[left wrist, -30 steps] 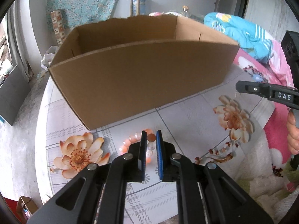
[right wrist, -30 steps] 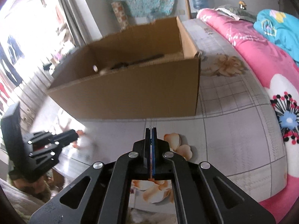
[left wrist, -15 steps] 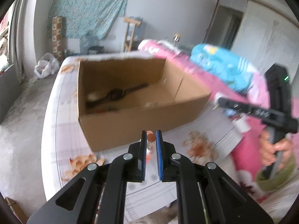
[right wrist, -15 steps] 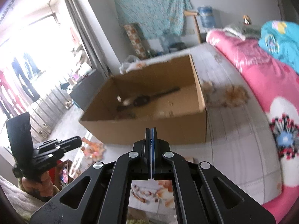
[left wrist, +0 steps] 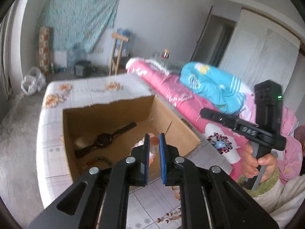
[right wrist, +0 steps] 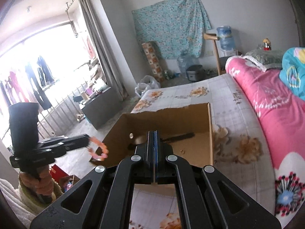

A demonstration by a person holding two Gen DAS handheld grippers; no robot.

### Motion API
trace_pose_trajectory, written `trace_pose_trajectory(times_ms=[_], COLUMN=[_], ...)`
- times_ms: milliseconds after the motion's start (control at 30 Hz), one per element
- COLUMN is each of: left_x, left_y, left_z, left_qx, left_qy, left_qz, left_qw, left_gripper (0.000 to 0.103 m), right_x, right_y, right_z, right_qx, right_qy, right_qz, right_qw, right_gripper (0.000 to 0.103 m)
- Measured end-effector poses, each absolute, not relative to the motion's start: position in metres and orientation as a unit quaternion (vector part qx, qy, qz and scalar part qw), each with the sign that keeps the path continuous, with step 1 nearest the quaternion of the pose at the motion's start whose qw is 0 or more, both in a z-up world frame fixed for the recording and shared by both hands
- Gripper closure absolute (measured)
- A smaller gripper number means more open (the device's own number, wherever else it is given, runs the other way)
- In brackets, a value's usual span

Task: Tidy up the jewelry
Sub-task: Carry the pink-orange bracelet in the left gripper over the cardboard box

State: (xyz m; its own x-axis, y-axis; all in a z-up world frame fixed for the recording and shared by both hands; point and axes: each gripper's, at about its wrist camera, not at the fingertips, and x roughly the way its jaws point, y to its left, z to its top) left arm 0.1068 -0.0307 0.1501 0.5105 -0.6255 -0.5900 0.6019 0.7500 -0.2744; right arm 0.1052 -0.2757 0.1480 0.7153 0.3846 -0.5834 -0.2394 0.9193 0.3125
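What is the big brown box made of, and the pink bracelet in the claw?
The box looks like plain matte cardboard: brown, with a torn, ragged top edge. The bracelet, held in the left claw, seems made of glossy pink-orange beads, perhaps plastic or stone; it is blurred.

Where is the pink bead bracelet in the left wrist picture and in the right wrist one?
Left wrist: pink bead bracelet low centre, clamped in the left gripper.
Right wrist: bracelet left of centre, hanging from that gripper's tip.
Shared landmark: the cardboard box just behind it.
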Motion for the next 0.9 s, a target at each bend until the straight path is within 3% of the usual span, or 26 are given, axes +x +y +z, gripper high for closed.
trace_pose_trajectory(times_ms=[500, 767, 900], left_x=[0.188, 0.183, 0.171], left_y=[-0.104, -0.069, -0.045], left_z=[0.036, 0.045, 0.058], left_qx=[-0.024, -0.058, -0.071], left_qy=[0.545, 0.512, 0.477], left_qz=[-0.343, -0.314, -0.294], left_qw=[0.765, 0.797, 0.825], left_gripper=[0.091, 0.088, 0.085], right_x=[0.142, 0.163, 0.196], right_y=[-0.312, -0.305, -0.290], right_z=[0.107, 0.109, 0.097], right_qx=[0.140, 0.137, 0.138], right_qy=[0.376, 0.409, 0.478], right_qz=[0.157, 0.170, 0.198], right_qw=[0.903, 0.886, 0.844], right_gripper=[0.103, 0.103, 0.103])
